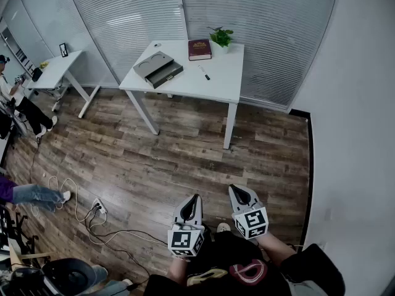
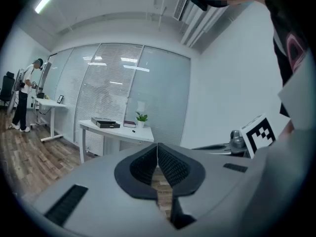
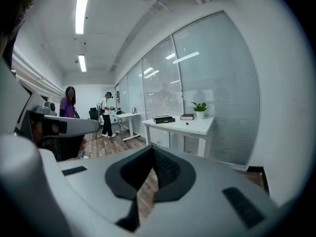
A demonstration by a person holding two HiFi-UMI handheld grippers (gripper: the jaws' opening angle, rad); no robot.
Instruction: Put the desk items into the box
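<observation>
While the grey box is sitting near the left edge of the white worktop, its long axis is running askew to that edge, from near left toward far right. Its tray is jutting out on the side facing the near edge. Just right of the box and apart from it, the black pen is lying flat. The pen's long axis is slanting from the far edge toward the near right corner. The maroon book is lying by the far edge, and the potted plant is standing just beside it toward the far right corner. Well apart from the worktop, over the wooden floor, the left claw and the right claw are pointing toward it side by side. Both are pressing their jaws together on nothing.
</observation>
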